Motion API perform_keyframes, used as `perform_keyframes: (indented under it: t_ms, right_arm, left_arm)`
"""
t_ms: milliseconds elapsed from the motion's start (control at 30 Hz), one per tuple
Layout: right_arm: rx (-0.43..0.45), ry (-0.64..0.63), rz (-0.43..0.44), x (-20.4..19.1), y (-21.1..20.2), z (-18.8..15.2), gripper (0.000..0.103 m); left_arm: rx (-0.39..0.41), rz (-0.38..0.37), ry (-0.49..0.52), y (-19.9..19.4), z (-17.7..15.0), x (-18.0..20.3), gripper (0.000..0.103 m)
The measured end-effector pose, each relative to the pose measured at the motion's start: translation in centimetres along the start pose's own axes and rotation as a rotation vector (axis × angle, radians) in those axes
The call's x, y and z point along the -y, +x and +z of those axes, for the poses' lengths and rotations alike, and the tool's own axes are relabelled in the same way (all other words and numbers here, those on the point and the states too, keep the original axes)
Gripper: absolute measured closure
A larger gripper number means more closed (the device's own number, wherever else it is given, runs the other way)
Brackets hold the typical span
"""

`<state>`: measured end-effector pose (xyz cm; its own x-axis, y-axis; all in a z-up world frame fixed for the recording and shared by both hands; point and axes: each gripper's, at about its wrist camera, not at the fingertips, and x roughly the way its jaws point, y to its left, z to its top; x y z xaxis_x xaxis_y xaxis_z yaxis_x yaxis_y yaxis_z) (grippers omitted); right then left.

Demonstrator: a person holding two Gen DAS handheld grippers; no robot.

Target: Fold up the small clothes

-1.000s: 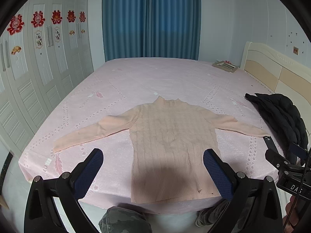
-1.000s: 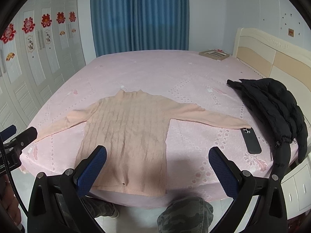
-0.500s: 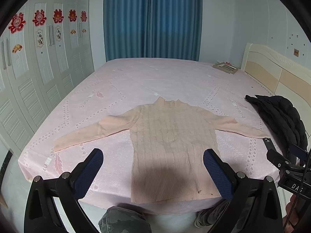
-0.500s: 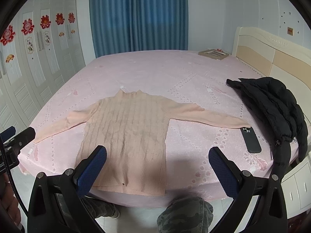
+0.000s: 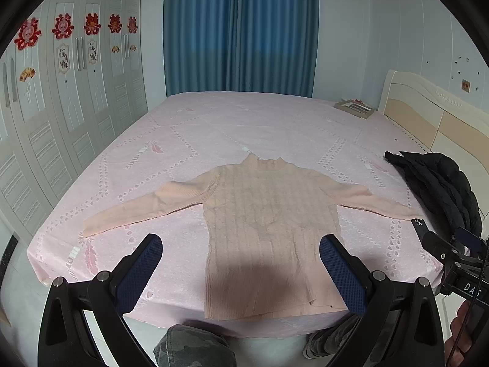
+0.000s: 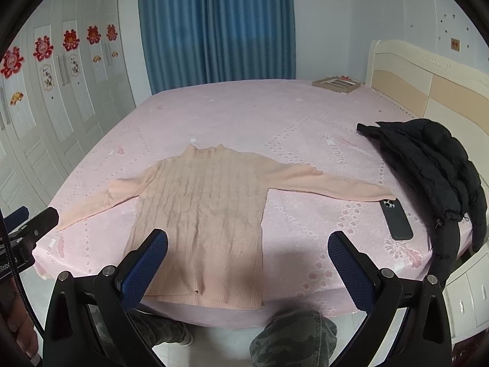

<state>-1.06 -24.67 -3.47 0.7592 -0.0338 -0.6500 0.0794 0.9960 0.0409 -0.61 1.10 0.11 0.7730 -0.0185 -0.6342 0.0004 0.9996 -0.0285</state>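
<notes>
A small peach knit sweater (image 5: 269, 223) lies flat on the pink bed (image 5: 214, 128), sleeves spread to both sides, hem at the near edge. It also shows in the right wrist view (image 6: 204, 214). My left gripper (image 5: 241, 250) is open and empty, held above the near bed edge over the sweater's hem. My right gripper (image 6: 247, 250) is open and empty, above the hem's right side. Each gripper shows at the edge of the other's view: the right gripper (image 5: 452, 263) and the left gripper (image 6: 27, 229).
A black padded jacket (image 6: 434, 165) lies at the bed's right edge, with a black phone (image 6: 395, 218) beside the right sleeve end. A picture frame (image 6: 336, 84) lies at the far corner by the headboard (image 6: 428, 76). White wardrobes (image 5: 45, 122) line the left wall.
Both grippers have tilted or risen slightly, so the bed and sweater sit a little lower in view. The sweater has not moved.
</notes>
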Motion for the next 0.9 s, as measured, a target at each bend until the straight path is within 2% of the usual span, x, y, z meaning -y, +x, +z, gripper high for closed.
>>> perform_keyframes:
  t_ms: [567, 767, 900]
  right_arm:
    - [0.01, 0.018, -0.014, 0.2, 0.1, 0.3, 0.0]
    - [0.007, 0.014, -0.014, 0.1, 1.3, 0.4, 0.0]
    - [-0.011, 0.011, -0.011, -0.3, 3.3, 0.7, 0.0]
  left_arm:
    - [0.013, -0.027, -0.025, 1.1, -0.1, -0.4, 0.0]
    - [-0.001, -0.014, -0.064, 3.9, -0.5, -1.9, 0.0]
    - [-0.022, -0.008, -0.123, 6.8, -1.3, -4.2, 0.0]
